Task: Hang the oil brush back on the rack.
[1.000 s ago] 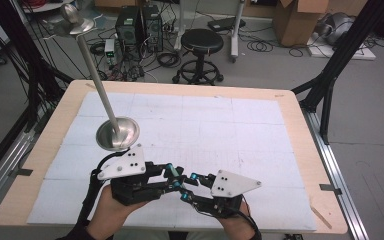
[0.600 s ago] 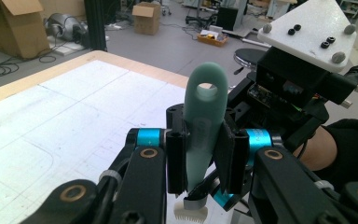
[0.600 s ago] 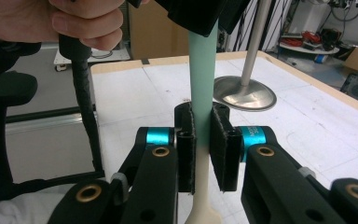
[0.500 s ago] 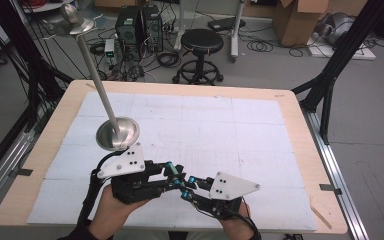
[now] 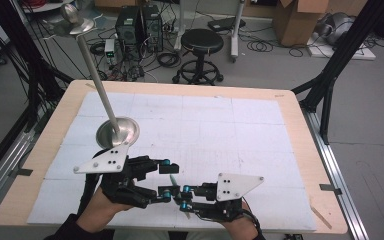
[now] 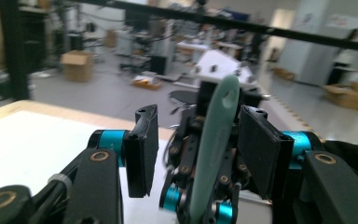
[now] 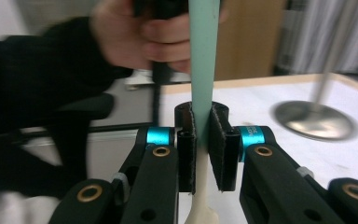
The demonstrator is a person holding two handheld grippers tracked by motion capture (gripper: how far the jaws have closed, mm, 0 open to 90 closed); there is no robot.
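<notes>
Item: slim pale-green tool [image 5: 173,180] with a cream lower end, kind not determinable; in the high view little beyond a short sliver of it shows between the two grippers, near the front edge of the surface [image 5: 290,150], left of centre. Right hand-held gripper [image 5: 184,197]: jaws narrow, pads pressed on the green shaft from both sides, as the right gripper view shows; there the tool [image 7: 201,70] runs up out of frame at the top and its cream end is cut off at the bottom. Left hand-held gripper [image 5: 166,179]: jaws have just been opening and stand about half wide; in the left gripper view the tool [image 6: 214,140] rises between them, its holed tip blurred, close to the right-hand pad, with contact not discernible and a clear gap to the left-hand pad. Both hands are partly cut by the lower frame edge. Metal stand [image 5: 117,131]: round base on the surface just beyond the left hand-held gripper, pole slanting up and left past the far edge; blurred in the right gripper view. Open room: the white-covered middle, far half and right side of the surface lie free; the grippers sit close to the near edge.
</notes>
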